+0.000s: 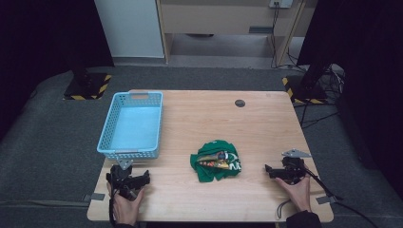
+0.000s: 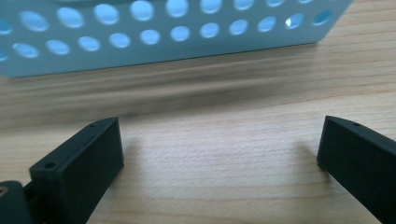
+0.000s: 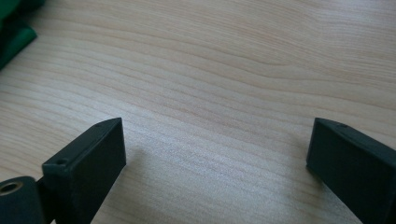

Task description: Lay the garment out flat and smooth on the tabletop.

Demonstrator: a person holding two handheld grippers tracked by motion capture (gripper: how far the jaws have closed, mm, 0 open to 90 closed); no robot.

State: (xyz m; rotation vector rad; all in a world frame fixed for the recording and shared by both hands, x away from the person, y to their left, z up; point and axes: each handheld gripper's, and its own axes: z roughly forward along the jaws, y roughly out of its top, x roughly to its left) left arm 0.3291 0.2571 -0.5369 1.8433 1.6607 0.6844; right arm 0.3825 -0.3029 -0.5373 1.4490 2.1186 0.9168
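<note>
A crumpled green garment (image 1: 216,160) with a colourful print lies on the wooden table (image 1: 209,118), near the front middle. A light blue perforated basket (image 1: 132,124) stands at the table's left. My left gripper (image 1: 127,179) rests on the table just in front of the basket, jaws open with nothing between them; its own view shows the basket wall (image 2: 154,37) close ahead. At the front right my right gripper (image 1: 278,172) lies on the table, open and empty, right of the garment. A green corner of the garment (image 3: 14,35) shows at the top left of the right gripper view.
A round dark grommet (image 1: 240,103) sits in the tabletop at the back right. Dark stands with yellow-black striped bases (image 1: 88,85) flank the table on the grey floor. Cables (image 1: 332,194) trail off the table's right side.
</note>
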